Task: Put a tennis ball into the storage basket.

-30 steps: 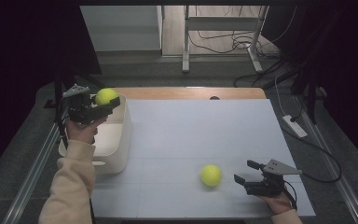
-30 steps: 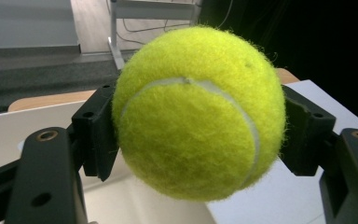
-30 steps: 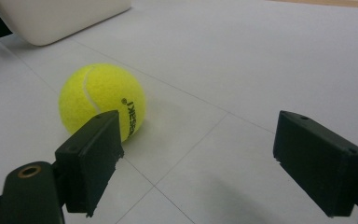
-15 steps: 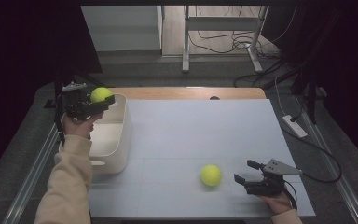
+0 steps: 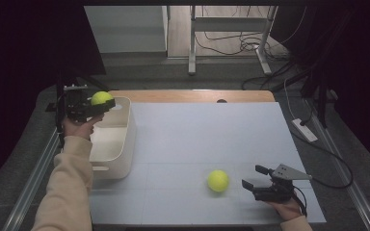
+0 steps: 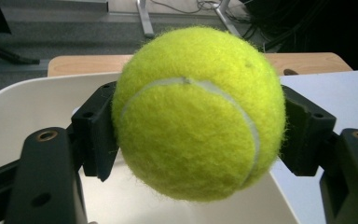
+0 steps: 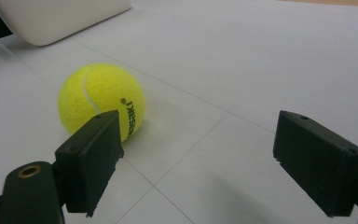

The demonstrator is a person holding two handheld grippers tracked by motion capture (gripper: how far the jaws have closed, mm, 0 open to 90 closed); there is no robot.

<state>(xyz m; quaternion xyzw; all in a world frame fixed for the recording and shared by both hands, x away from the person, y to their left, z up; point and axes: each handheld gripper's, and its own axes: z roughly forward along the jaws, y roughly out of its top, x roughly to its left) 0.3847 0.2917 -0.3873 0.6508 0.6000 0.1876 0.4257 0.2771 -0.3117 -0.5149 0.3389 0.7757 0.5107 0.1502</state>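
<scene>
My left gripper (image 5: 102, 107) is shut on a yellow tennis ball (image 5: 101, 98), held above the far left part of the white bin (image 5: 120, 153). In the left gripper view the ball (image 6: 196, 112) sits squeezed between both black pads (image 6: 96, 135), with the bin's rim (image 6: 37, 88) below and behind it. A second tennis ball (image 5: 218, 181) lies on the white table near the front. My right gripper (image 5: 251, 179) rests on the table just right of it, jaws open and empty. In the right gripper view that ball (image 7: 100, 102) lies just beyond the left pad (image 7: 93, 158).
The white table top (image 5: 207, 134) has a wooden strip (image 5: 192, 96) along its far edge. Cables and a power strip (image 5: 304, 130) lie on the floor at the right. Metal table legs (image 5: 191, 43) stand beyond the far edge.
My left hand has carried the held ball leftward and slightly down over the bin. The right gripper and the loose ball have stayed put.
</scene>
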